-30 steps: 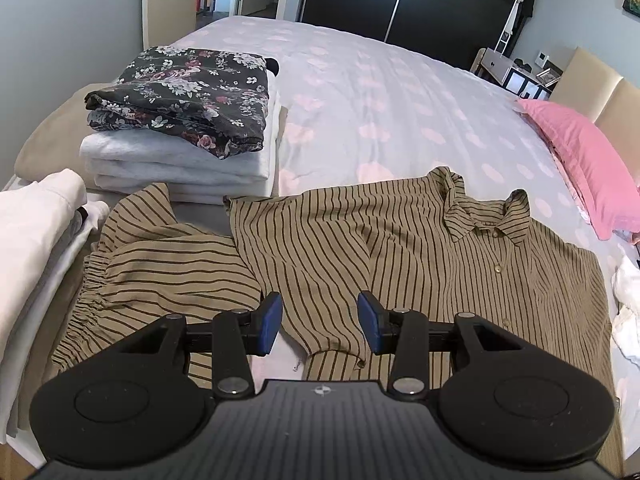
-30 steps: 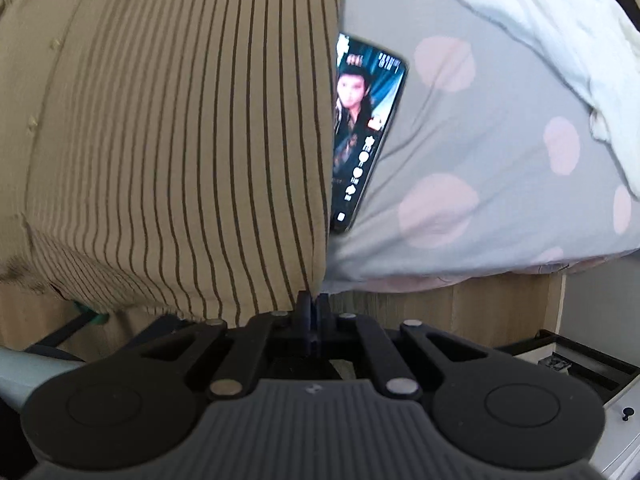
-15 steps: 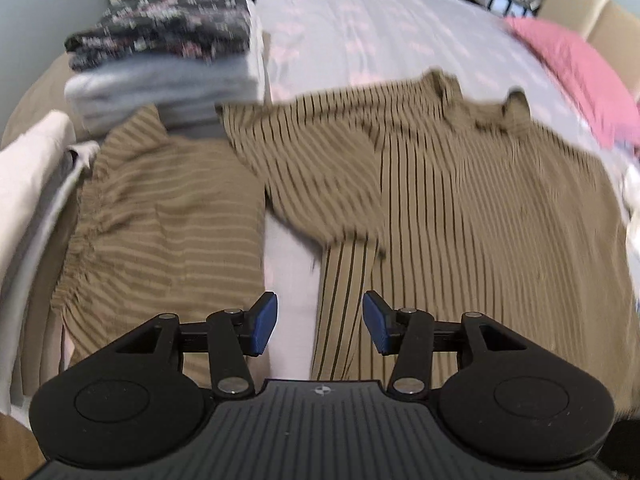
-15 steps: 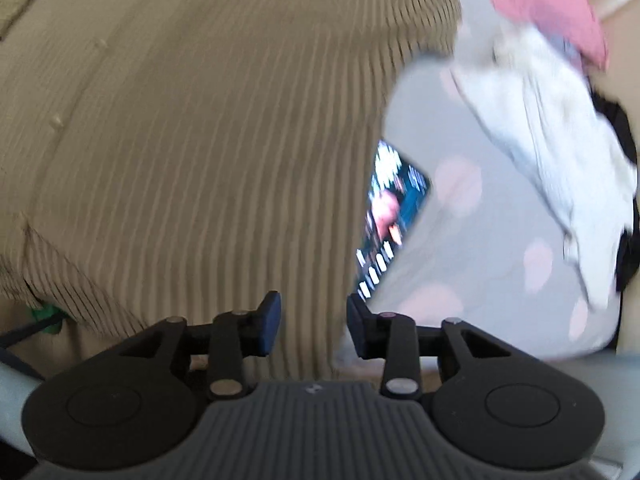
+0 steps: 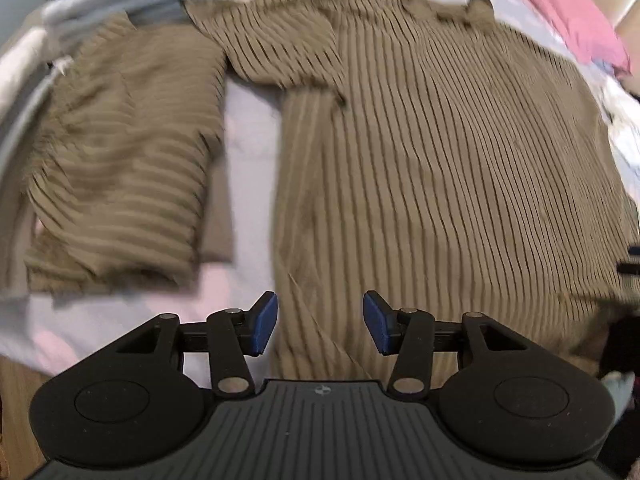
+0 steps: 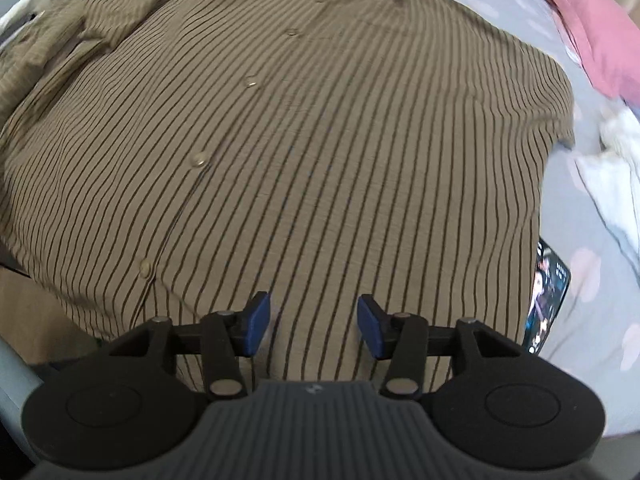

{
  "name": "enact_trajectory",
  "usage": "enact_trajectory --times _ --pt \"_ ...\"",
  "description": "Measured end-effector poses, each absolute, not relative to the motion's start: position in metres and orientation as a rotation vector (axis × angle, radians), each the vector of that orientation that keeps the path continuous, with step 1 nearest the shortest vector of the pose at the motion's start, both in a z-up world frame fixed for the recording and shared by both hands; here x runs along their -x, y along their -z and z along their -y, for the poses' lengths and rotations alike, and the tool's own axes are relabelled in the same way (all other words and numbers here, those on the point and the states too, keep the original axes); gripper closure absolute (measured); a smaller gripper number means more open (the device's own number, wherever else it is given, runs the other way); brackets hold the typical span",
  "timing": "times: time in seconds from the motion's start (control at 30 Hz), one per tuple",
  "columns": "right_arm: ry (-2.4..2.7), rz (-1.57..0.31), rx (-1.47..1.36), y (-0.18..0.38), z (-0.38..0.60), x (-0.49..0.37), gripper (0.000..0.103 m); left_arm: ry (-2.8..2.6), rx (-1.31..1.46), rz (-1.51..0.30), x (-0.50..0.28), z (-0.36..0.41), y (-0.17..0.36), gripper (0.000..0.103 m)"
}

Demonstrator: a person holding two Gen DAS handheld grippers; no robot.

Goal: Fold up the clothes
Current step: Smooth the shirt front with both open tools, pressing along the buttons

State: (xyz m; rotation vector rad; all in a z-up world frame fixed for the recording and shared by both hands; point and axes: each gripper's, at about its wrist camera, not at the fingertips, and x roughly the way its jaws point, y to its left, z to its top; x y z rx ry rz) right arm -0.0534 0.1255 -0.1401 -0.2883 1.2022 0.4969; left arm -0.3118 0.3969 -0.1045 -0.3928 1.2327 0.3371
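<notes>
while the tan black-striped button shirt [image 6: 320, 140] lies spread flat on the pale pink-dotted bed [image 5: 248, 132], your left gripper [image 5: 319, 322] and right gripper [image 6: 313, 325] both gape empty above its hem, a lit phone [image 6: 546, 296] just beside it.

Two matching hand-held grippers, black bodies with blue pads

The left gripper [image 5: 319, 328] had a ribbed dark-grey housing with a small round emblem at its front edge; two black round discs flanked it; black linkage arms carried silver pivot screws; the fingers [image 5: 262, 328] ended in blue pads; the right gripper [image 6: 313, 330] showed the same build, ribbed housing, discs, silver screws and blue-padded fingers [image 6: 370, 332].
</notes>
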Motion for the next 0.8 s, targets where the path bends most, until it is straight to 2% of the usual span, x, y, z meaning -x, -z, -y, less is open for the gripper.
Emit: enact_trajectory --times 0.23,0.27,0.3,0.33,0.4,0.47,0.63,0.8 --pt "-0.523 -1.194 0.301 0.143 -0.128 0.060 0.051 -0.385 0.399 -1.371 0.312 -0.383 0.131 0.059" --pt "-0.523 -1.194 0.304 0.144 -0.129 0.061 0.051 -0.412 0.377 -1.397 0.311 -0.385 0.137 0.063" --pt "-0.524 -1.194 0.306 0.144 -0.129 0.061 0.051 -0.439 0.356 -1.422 0.310 -0.386 0.141 0.073" --pt "-0.524 -1.194 0.309 0.145 -0.130 0.062 0.051 -0.459 0.336 -1.439 0.310 -0.387 0.144 0.078" --pt "-0.526 -1.193 0.314 0.146 -0.131 0.063 0.050 -0.441 0.335 -1.438 0.310 -0.386 0.145 0.095" --pt "-0.527 -1.193 0.319 0.147 -0.132 0.064 0.050 -0.383 0.379 -1.417 0.311 -0.386 0.140 0.103" --pt "-0.530 -1.192 0.332 0.149 -0.135 0.066 0.050 -0.199 0.574 -1.297 0.321 -0.394 0.106 0.103" --pt "-0.543 -1.187 0.348 0.150 -0.140 0.068 0.050 -0.247 0.505 -1.295 0.329 -0.399 0.083 0.103"
